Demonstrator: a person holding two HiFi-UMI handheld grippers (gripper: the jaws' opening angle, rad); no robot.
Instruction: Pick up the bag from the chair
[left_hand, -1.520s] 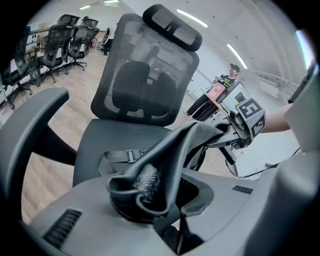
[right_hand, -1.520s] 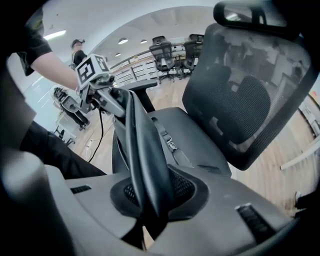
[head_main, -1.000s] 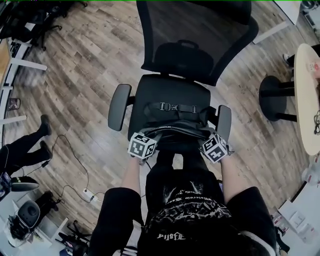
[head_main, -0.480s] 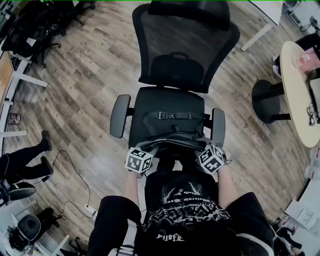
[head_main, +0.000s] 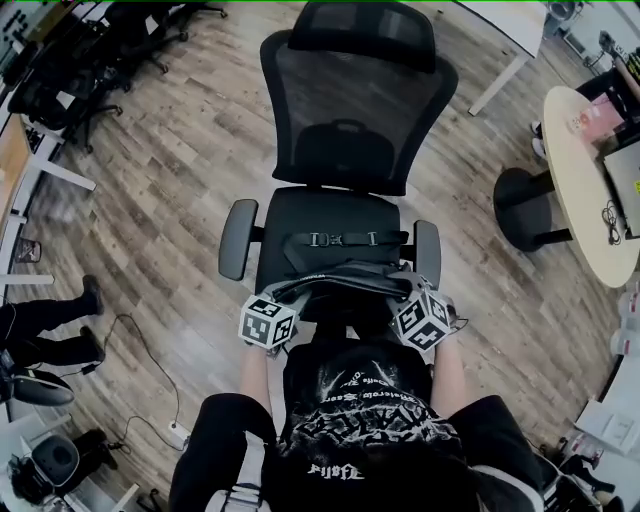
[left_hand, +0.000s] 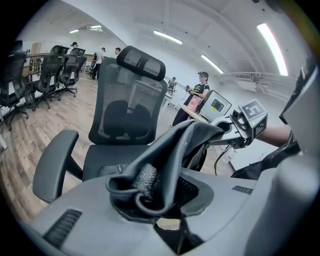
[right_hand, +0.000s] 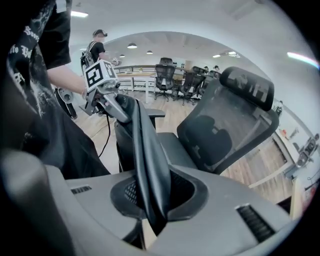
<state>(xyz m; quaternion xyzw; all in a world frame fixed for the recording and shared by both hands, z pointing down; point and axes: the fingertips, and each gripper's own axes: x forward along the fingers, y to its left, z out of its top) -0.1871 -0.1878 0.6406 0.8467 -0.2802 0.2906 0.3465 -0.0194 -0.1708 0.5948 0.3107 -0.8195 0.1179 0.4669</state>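
gripping the black bag (head_main: 345, 284) by its two ends, left gripper (head_main: 283, 303) and right gripper (head_main: 408, 296) both clamped on fabric; it has risen at the chair (head_main: 330, 215) seat's front edge, so lifting looks begun.

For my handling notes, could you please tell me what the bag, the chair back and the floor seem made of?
The bag is likely soft matte black fabric; it folds and drapes. The chair back is black mesh, see-through. The floor shows wood-grain planks; real wood or laminate is unclear.
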